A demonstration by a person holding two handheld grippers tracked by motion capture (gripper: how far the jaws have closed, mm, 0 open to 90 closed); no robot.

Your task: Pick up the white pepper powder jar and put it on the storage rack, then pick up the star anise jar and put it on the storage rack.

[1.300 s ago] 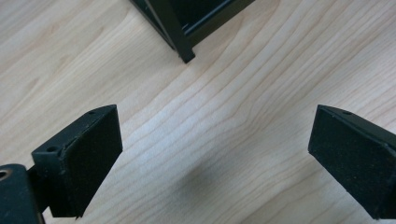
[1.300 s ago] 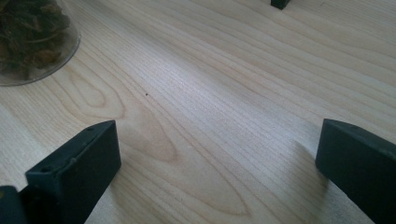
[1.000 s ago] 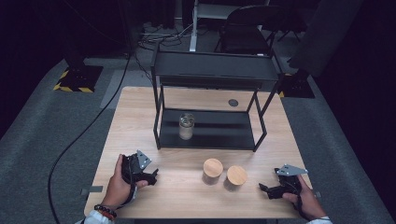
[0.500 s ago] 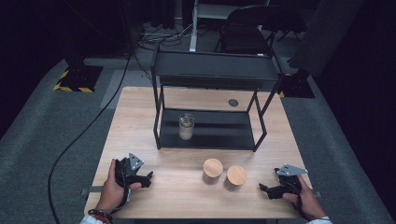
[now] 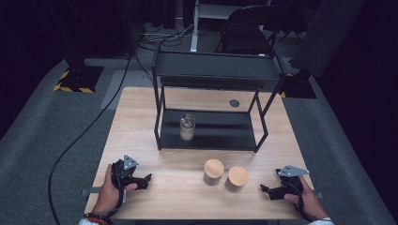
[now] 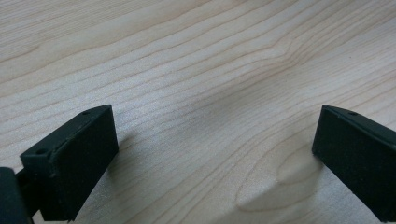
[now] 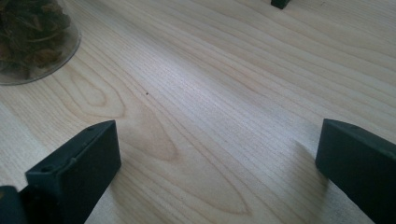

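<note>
The high view looks forward and down from above my side of the worktop (image 5: 187,197), far enough back to take in its whole surface, the black shelf rack (image 5: 213,93) and the floor beyond. The left gripper view rides on my left gripper (image 5: 138,180) and looks along its jaws, very close to the wood grain. The right gripper view rides on my right gripper (image 5: 268,191), equally close. It shares a glass jar (image 7: 28,37) with the high view (image 5: 237,177).
</note>
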